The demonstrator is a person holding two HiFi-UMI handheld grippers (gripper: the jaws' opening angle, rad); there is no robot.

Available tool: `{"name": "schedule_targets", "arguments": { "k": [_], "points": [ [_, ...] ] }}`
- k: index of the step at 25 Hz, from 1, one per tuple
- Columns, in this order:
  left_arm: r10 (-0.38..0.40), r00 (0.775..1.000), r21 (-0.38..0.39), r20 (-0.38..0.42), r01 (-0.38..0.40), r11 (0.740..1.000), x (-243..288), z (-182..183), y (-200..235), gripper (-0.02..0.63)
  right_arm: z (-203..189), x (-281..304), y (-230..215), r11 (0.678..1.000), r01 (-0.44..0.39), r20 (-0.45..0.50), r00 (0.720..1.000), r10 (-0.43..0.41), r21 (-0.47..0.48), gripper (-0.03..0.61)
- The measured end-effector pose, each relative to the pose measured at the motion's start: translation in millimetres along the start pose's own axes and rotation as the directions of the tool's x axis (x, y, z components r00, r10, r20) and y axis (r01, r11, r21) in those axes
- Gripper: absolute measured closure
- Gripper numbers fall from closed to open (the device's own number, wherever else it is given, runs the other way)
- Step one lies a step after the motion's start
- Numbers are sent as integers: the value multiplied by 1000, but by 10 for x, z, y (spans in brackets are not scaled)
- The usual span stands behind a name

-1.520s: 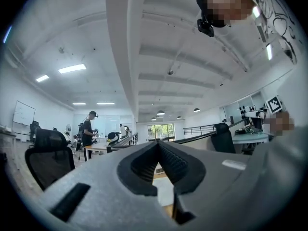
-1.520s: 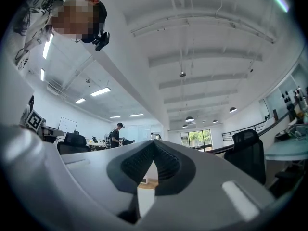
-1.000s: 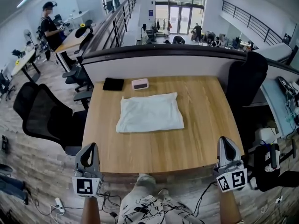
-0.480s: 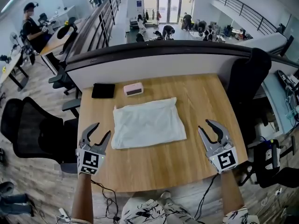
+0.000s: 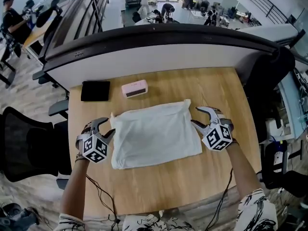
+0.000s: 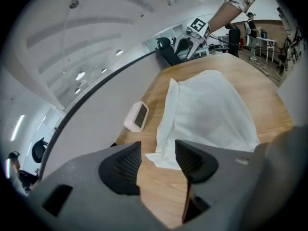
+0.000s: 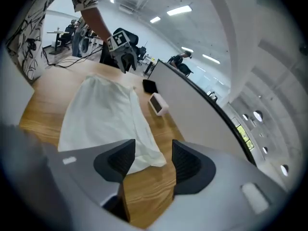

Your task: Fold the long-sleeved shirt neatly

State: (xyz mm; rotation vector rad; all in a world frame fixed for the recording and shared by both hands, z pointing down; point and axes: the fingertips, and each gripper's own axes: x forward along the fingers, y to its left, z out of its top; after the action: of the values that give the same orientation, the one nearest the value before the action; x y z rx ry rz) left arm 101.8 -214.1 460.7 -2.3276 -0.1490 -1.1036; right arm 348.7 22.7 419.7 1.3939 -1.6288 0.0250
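Left gripper (image 5: 103,127) and right gripper (image 5: 195,116) are flanking the shirt (image 5: 155,134) mid-frame, jaws just opening, empty; likely needing matched corner pinches.

Left tool (image 5: 104,128) points forward and down off the bare left forearm (image 5: 77,189), jaws just been opening, now apart, nothing pinched between the pads; right tool (image 5: 195,116) mirrors it off the right forearm (image 5: 243,170), jaws likewise just opened, gripping nothing. Both tools angle inward toward each other.
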Motion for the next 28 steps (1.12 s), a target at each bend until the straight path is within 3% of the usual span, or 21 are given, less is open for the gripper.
{"name": "schedule_targets", "arguments": {
  "k": [5,10,13,14,15,17,19,21,23,26,28],
  "points": [
    [-77,997,44,-20,77,996,579,-182,-20,396,-313,822,166,991,-122,-112,987,115,-58,338],
    [-133,988,150,-74,143,978,962,-324,-65,424,-503,1317,226,972,-149,-186,976,115,-180,371],
    [-134,990,146,-47,140,979,1029,-294,-2,522,-507,1435,205,960,-132,-172,981,91,-245,482],
    [-138,990,135,-36,141,981,1038,-280,16,590,-479,1448,174,962,-119,-153,985,83,-244,558],
    [-149,989,101,-23,150,984,1046,-271,35,592,-444,1451,126,970,-105,-130,989,78,-221,560],
    [-186,982,-64,11,187,980,1064,-279,116,592,-397,1461,-32,992,-90,-92,992,81,-93,561],
    [-211,977,-280,35,212,936,1091,-331,289,594,-426,1522,-222,990,-98,-88,990,107,99,560],
    [-235,972,-432,31,225,873,1142,-406,430,592,-515,1635,-331,961,-117,-119,981,151,252,560],
    [-262,965,-499,-7,224,837,1232,-506,460,591,-627,1758,-328,944,-125,-181,966,186,305,560],
    [-276,959,-512,-63,206,834,1364,-614,437,574,-734,1908,-258,938,-110,-252,947,200,329,553],
    [-262,964,-566,-39,195,801,1411,-635,472,468,-792,1957,-288,910,-66,-251,951,182,408,495]
  ]
}}
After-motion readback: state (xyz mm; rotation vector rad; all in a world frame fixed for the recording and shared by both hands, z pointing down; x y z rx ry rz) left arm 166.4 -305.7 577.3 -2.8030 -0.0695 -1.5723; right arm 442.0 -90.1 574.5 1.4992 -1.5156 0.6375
